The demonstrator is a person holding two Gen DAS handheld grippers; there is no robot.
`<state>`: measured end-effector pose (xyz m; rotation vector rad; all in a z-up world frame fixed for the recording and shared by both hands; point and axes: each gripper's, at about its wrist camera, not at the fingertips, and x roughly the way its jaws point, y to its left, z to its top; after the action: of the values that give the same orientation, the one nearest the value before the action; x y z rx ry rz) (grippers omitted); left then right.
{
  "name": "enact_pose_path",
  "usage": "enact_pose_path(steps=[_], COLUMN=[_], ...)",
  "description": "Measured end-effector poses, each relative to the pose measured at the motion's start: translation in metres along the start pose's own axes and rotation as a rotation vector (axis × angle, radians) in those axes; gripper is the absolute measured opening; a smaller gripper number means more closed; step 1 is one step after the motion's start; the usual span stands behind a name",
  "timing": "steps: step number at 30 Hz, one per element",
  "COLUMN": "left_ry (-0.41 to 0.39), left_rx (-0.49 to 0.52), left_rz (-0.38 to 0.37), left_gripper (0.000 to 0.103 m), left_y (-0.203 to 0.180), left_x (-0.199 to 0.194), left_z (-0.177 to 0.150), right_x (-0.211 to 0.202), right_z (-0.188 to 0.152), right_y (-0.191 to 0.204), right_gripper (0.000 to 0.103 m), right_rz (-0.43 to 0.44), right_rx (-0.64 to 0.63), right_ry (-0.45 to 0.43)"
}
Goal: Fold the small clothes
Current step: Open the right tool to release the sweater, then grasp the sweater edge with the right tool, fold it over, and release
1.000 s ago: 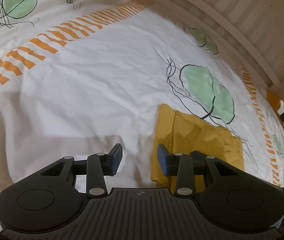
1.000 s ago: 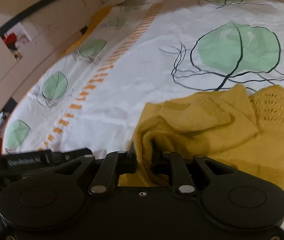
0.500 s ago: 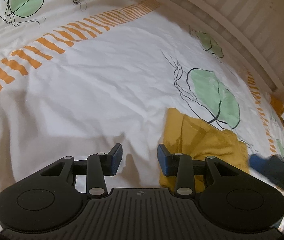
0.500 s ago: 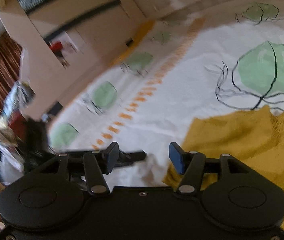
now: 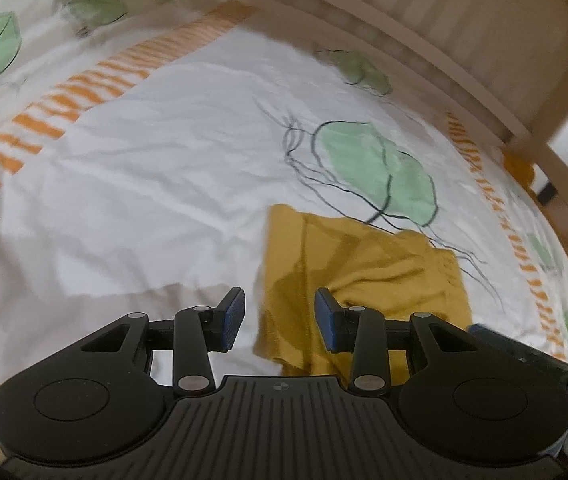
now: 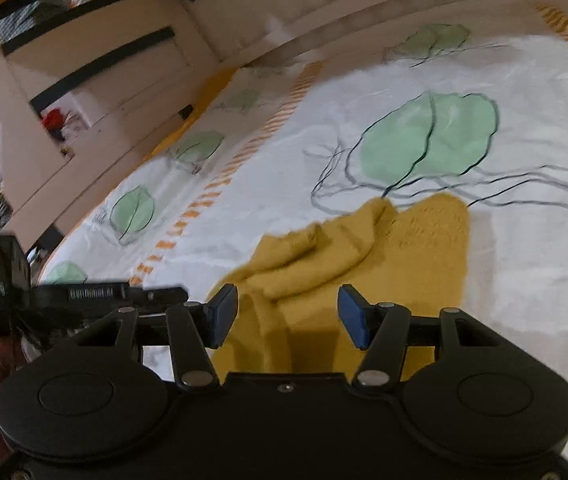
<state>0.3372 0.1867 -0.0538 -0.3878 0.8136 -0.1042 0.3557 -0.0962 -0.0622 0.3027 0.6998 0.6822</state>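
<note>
**Yellow knit lies loose on the bed, both tongs apart**

White bedding (image 5: 155,184) printed with green leaves and orange dashed stripes covers the bed, and a pale wooden bed rail (image 5: 416,60) curves along its far side. On the sheet lies a mustard-yellow knitted garment (image 5: 368,268), partly folded, with a thick rumpled fold across its middle and a lacy openwork patch at its far corner (image 6: 436,220). It sits just below a large green leaf print (image 6: 428,140).

The left tongs (image 5: 279,318) hover above the near left edge of the garment, blue pads apart, nothing between them. The sheet shows under the left pad and the knit under the right one.

The right tongs (image 6: 288,314) have just been opening; their jaws now stand wide apart over the near edge of the garment, and the pads press on nothing. The cloth lies slack beneath them.

From the right wrist view, part of the other black tool (image 6: 83,296) juts in at the left, beside the garment. Beyond the bed stands pale furniture (image 6: 83,68) with dark slots. Both views are somewhat blurred.
</note>
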Motion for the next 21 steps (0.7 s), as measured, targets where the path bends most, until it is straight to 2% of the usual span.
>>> enact_pose_path(steps=[3,9,12,16,18,21], left_ry=[-0.011,0.0,0.014,0.04,0.051,0.085], left_rx=[0.034,0.048,0.062,0.101,0.129,0.182], left_rz=[-0.015,-0.036,-0.044,-0.05,-0.05,-0.052], left_gripper=[0.037,0.037,0.037,0.037,0.037,0.037], left_y=[-0.006,-0.008,-0.01,-0.016,-0.022,-0.032], left_x=[-0.002,0.0,0.001,0.002,0.002,0.003], left_z=[-0.001,-0.003,-0.005,-0.011,-0.016,-0.025], right_x=[0.018,0.042,0.039,0.018,0.006,0.002], right_z=[-0.01,-0.04,-0.051,-0.037,-0.023,0.0], right_y=[0.013,0.065,0.082,0.073,0.062,0.045], right_gripper=[0.062,0.062,0.062,0.062,0.062,0.061], right_rz=[0.069,0.247,0.26,0.209,0.137,-0.015], right_rx=[-0.037,-0.249,-0.345,-0.342,-0.343,-0.363], right_ry=[0.052,0.203,0.236,0.175,0.118,0.069])
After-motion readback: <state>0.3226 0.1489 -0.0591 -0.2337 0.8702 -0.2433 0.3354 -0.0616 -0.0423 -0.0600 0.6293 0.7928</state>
